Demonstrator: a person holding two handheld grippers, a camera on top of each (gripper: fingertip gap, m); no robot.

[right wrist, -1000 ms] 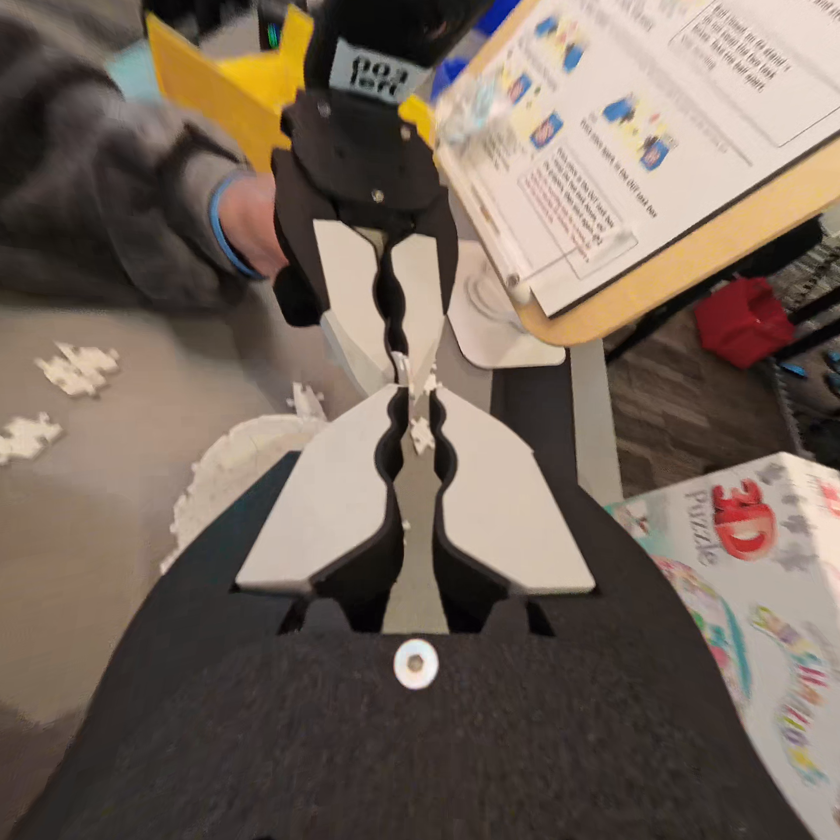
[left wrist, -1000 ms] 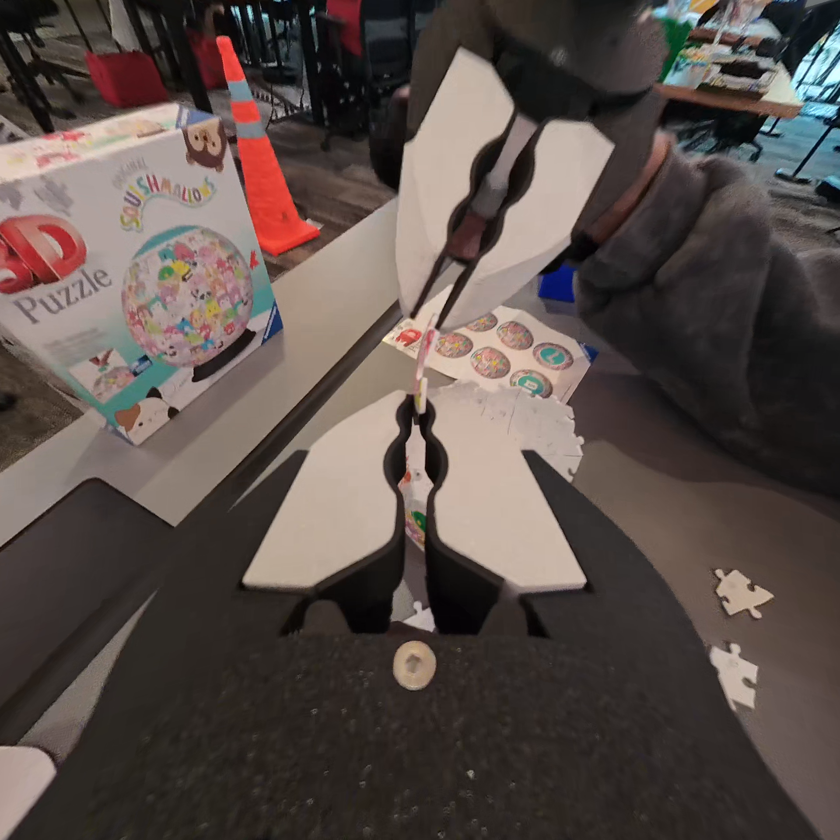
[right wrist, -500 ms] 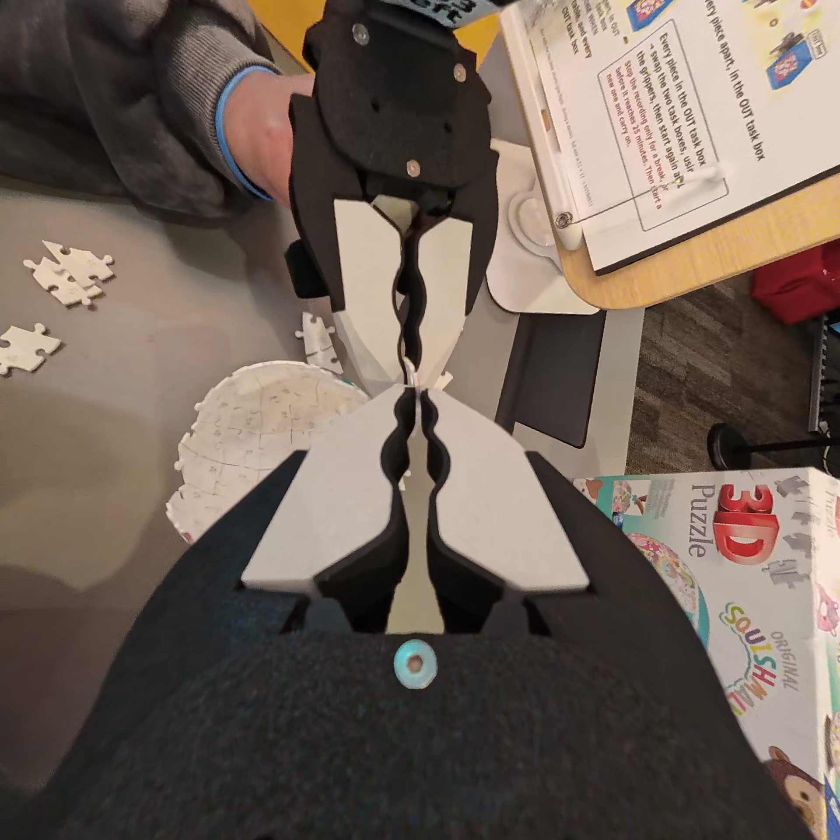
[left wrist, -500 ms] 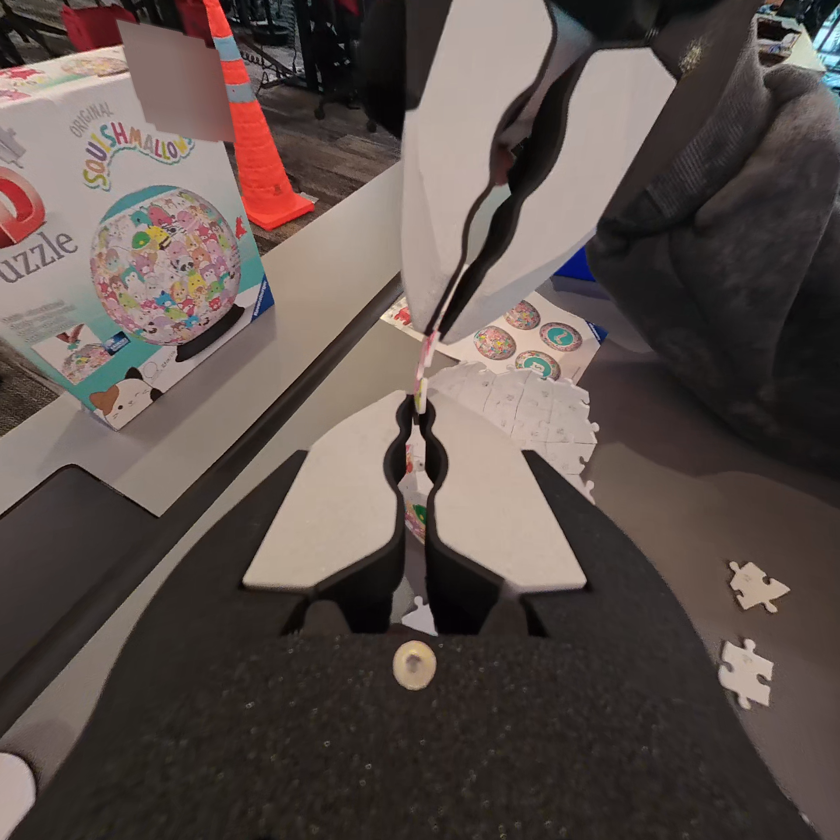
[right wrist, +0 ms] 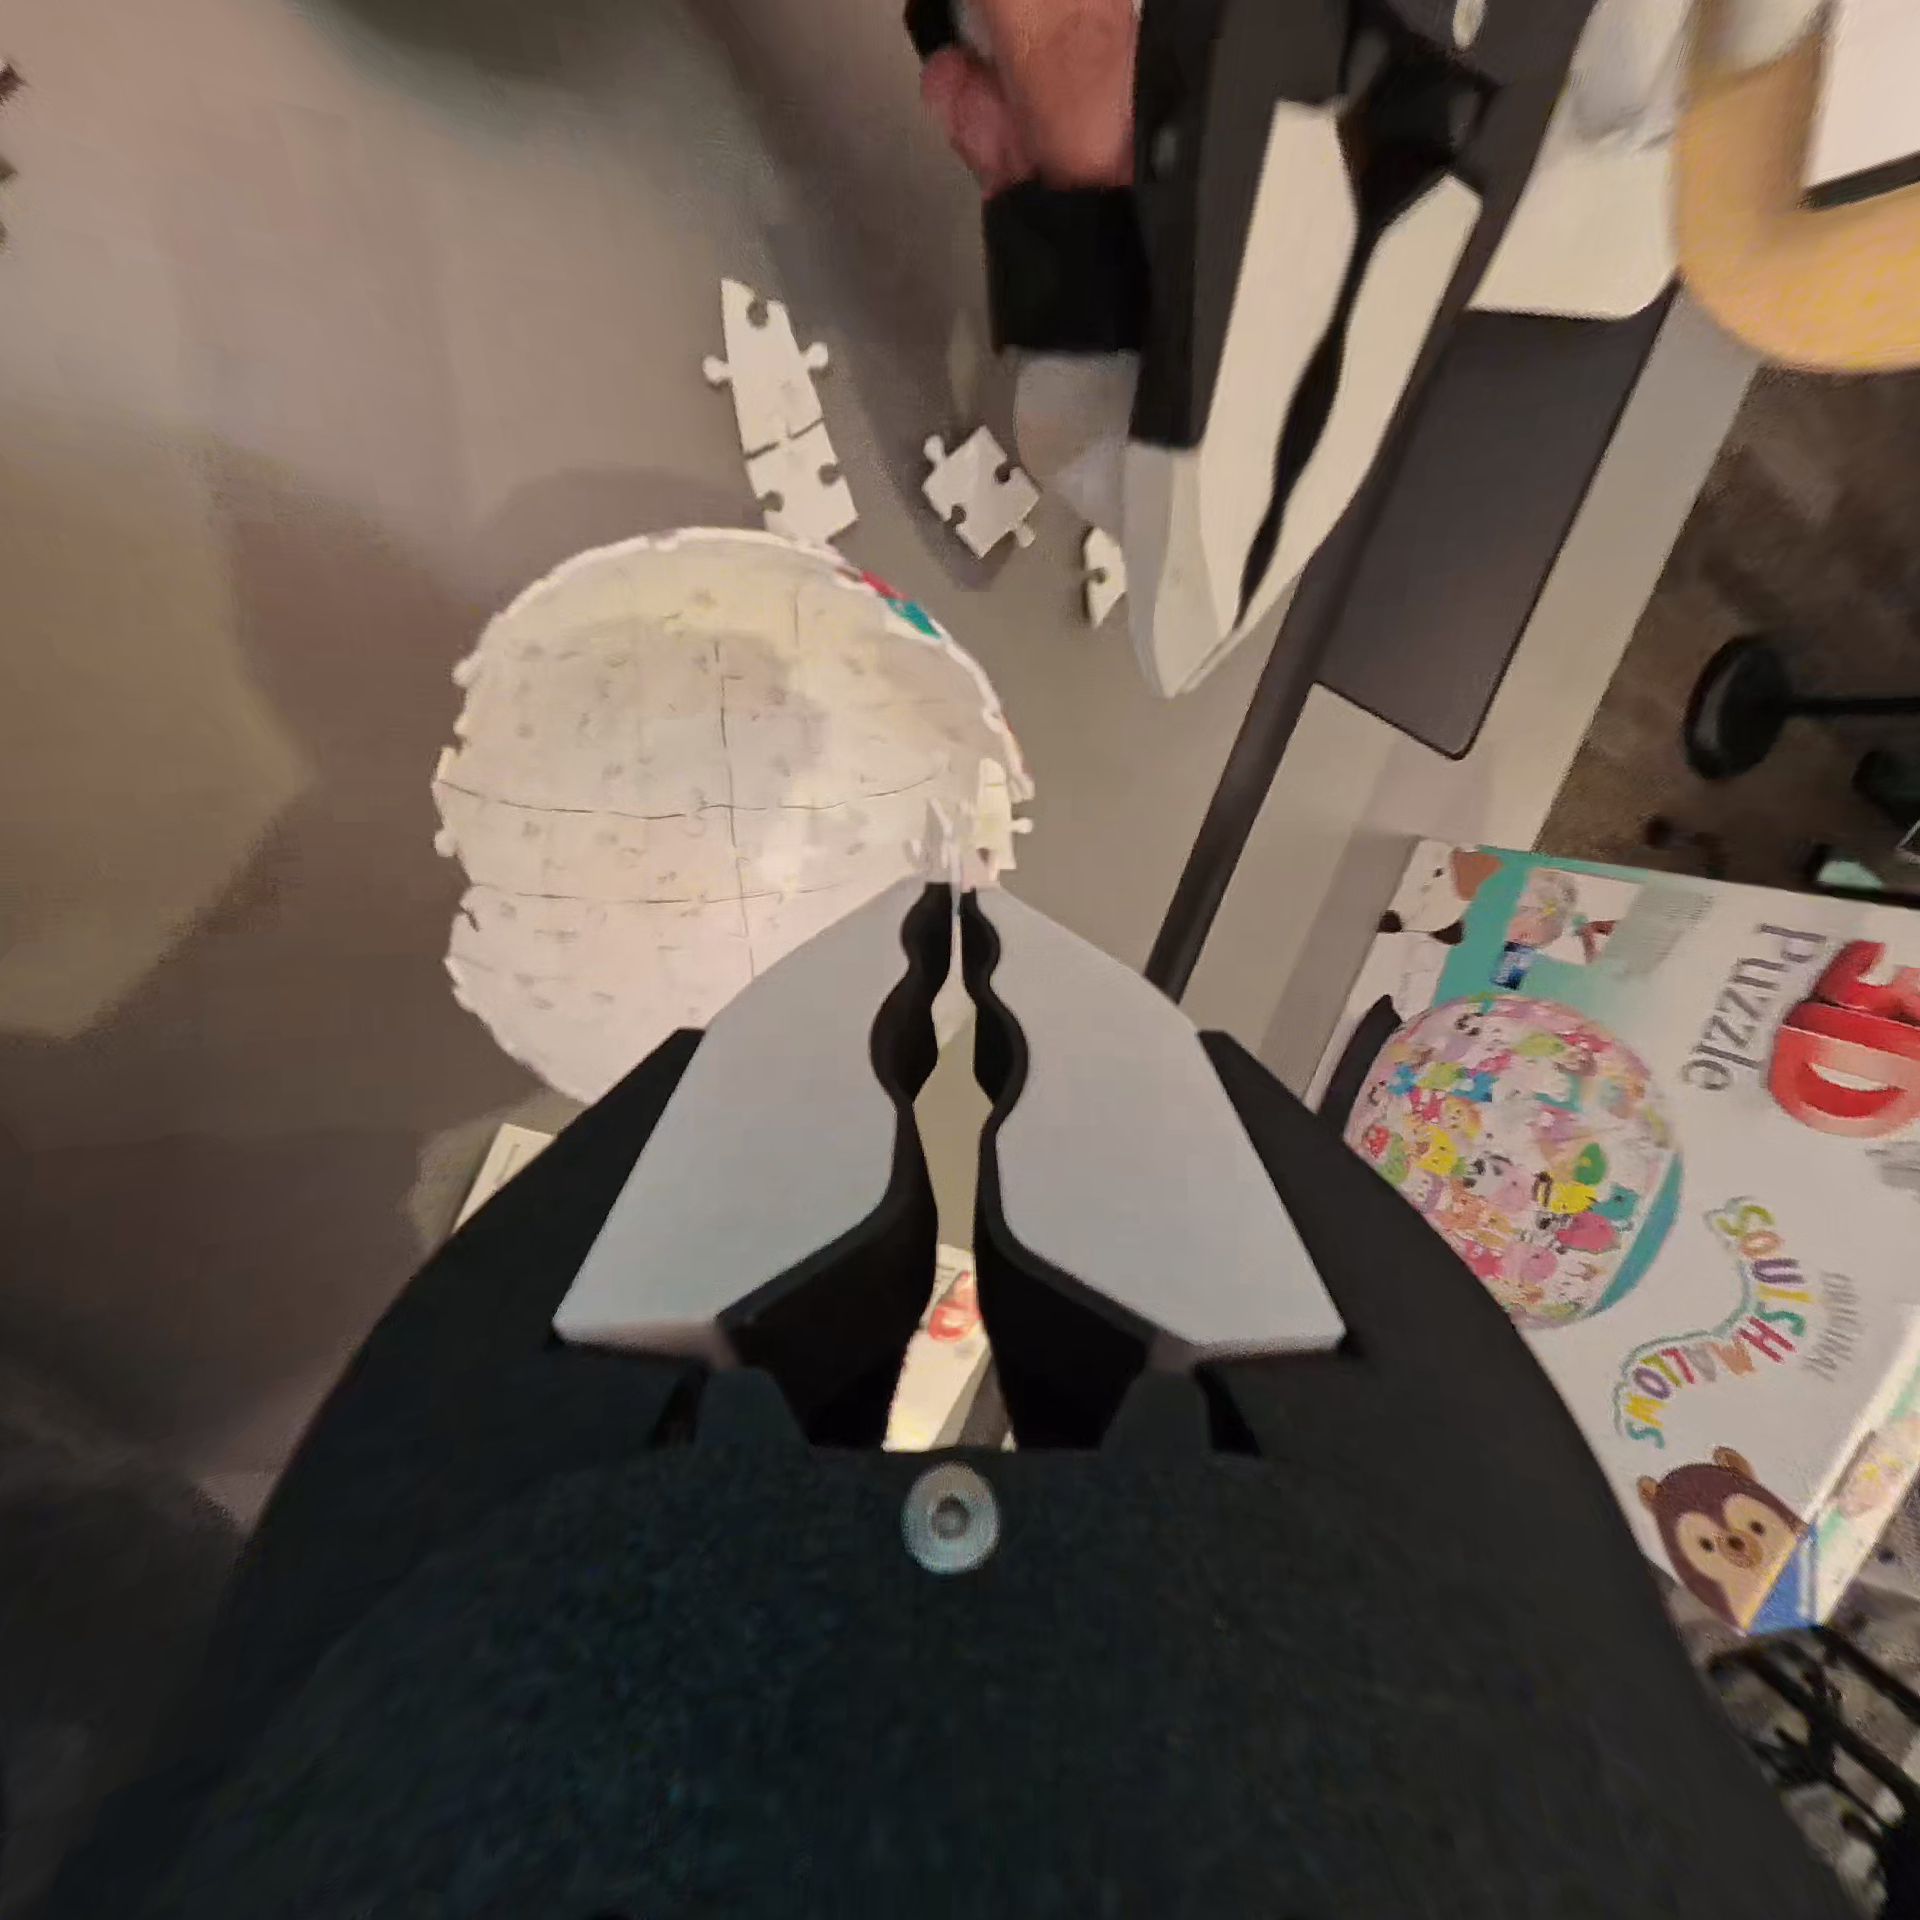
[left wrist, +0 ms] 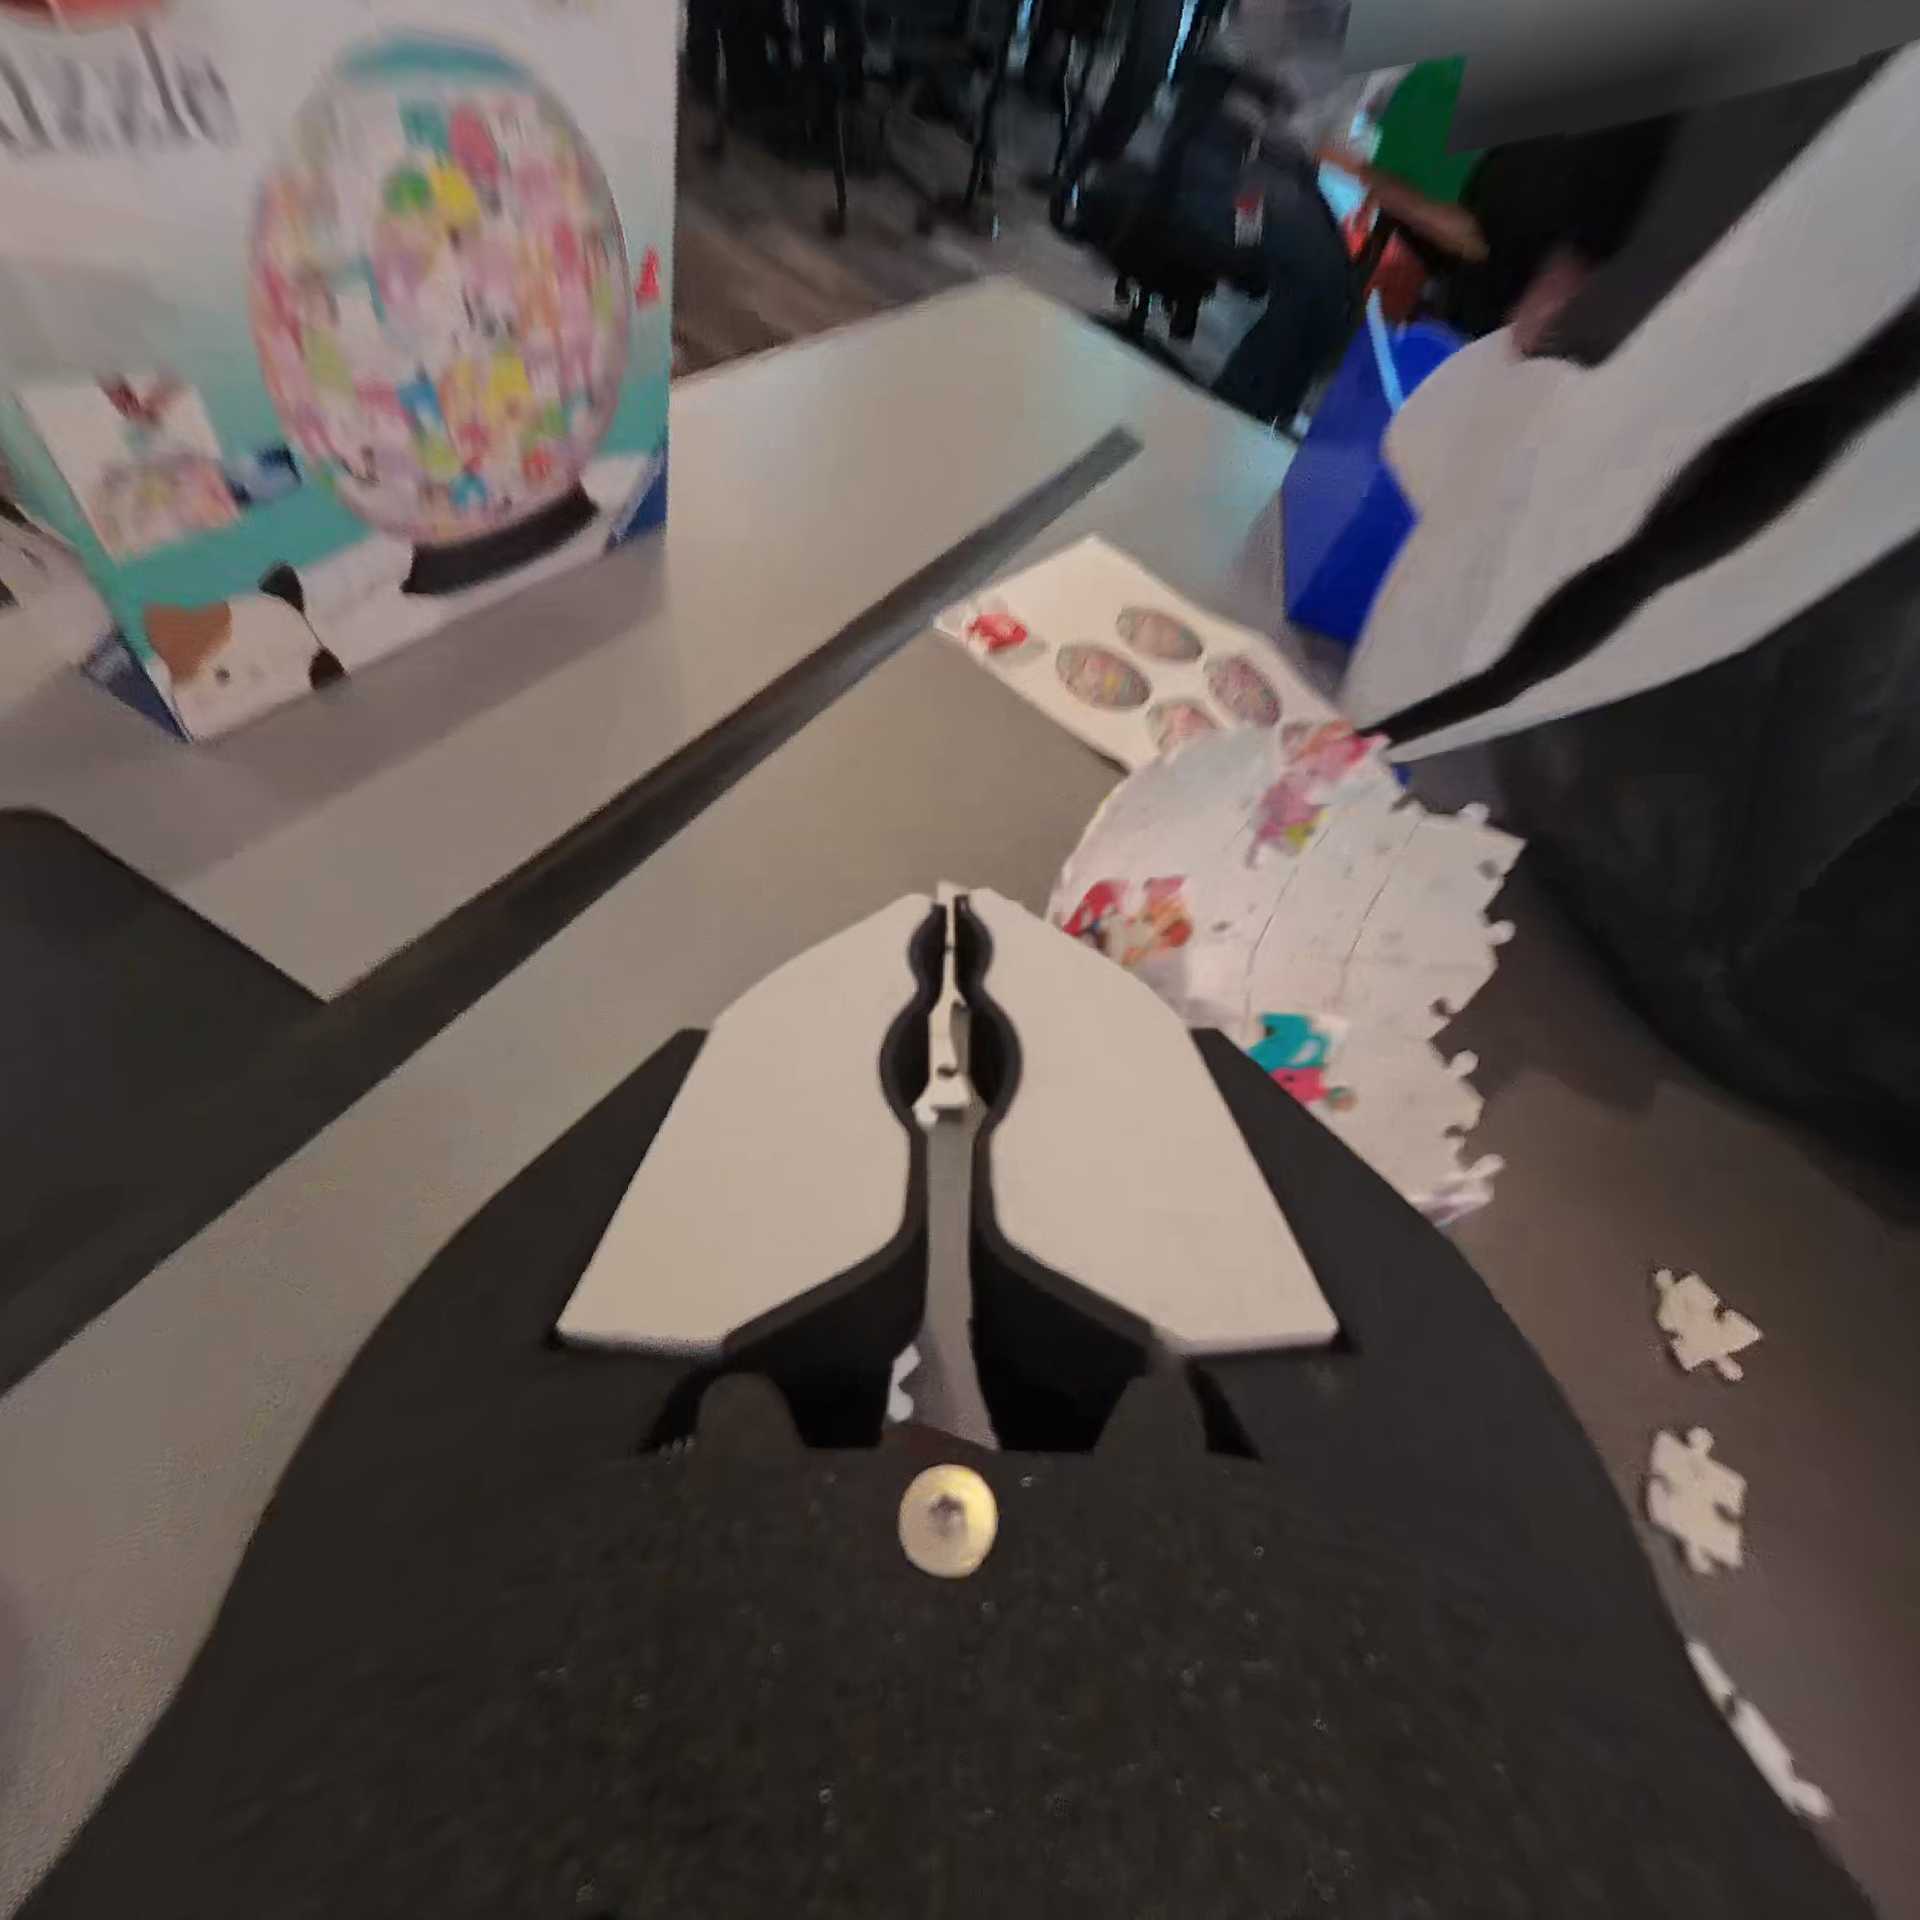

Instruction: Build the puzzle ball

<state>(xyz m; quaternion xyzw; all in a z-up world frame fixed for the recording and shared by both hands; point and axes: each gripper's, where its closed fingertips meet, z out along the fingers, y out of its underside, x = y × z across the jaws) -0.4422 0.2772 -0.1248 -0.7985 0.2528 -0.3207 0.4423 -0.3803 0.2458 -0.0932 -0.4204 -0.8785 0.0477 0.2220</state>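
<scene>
A grey desk [left wrist: 852, 499] is seen, with the puzzle box [left wrist: 343, 343] stood behind. The half-built puzzle ball [right wrist: 707, 790] is rested on it. A white piece [left wrist: 943, 1023] is clamped by the left gripper [left wrist: 952, 914]; the ball's rim is pinched by the right gripper [right wrist: 956, 902].

matt grey table [right wrist: 260, 416], glossy cardboard box [right wrist: 1662, 1195]

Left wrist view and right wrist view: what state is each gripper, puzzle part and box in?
left gripper: shut on a thin white piece.
right gripper: shut, tips at the shell's rim.
puzzle shell: partly built, white inside up.
puzzle box: standing upright.
loose pieces: lying flat, unjoined.
</scene>
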